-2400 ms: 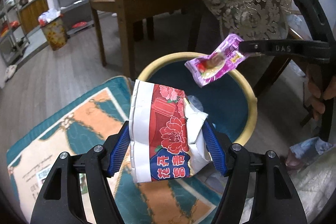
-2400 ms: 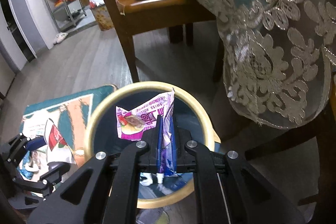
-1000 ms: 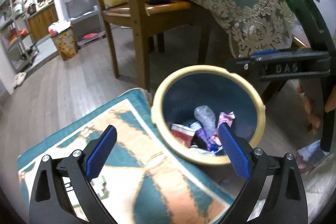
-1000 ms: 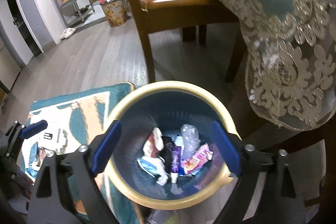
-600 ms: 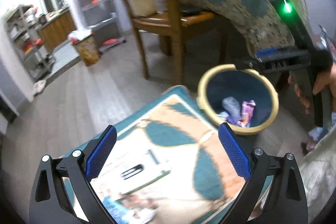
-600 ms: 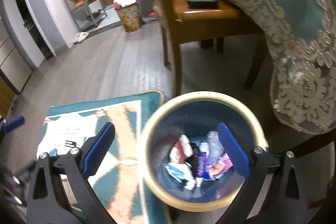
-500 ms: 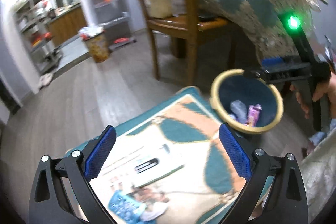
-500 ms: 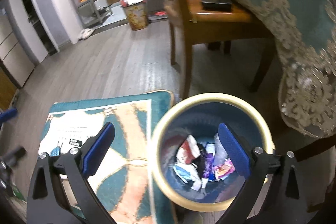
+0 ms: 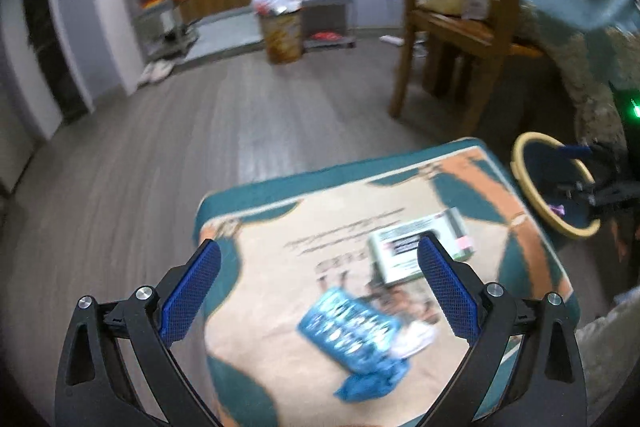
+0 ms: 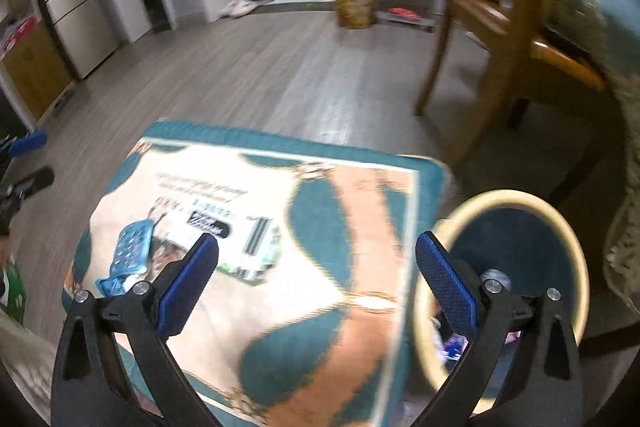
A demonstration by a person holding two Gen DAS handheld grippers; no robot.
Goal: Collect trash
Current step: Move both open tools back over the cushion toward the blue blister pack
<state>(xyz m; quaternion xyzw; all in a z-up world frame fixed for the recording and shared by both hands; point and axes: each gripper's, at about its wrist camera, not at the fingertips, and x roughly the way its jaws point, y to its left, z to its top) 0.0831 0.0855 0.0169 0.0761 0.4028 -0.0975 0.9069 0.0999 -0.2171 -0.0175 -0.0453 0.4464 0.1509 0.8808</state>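
Note:
A blue crumpled wrapper and a white flat box lie on a teal and orange rug. My left gripper hangs open above the rug, the wrapper and box between and beyond its blue pads, nothing held. The round bin with a yellow rim stands off the rug's right edge, wrappers at its bottom. My right gripper is open and empty over the rug's right part, its right finger in front of the bin; it also shows at the bin in the left wrist view.
A wooden chair and a table with a teal lace-edged cloth stand behind the bin. Across the grey plank floor are a patterned waste bin and metal shelves. Pale fabric lies at the lower right.
Both grippers have swung left, away from the bin and over the rug. The blue wrapper and white box now sit between the left gripper's fingers in view. The earlier held trash lies in the bin.

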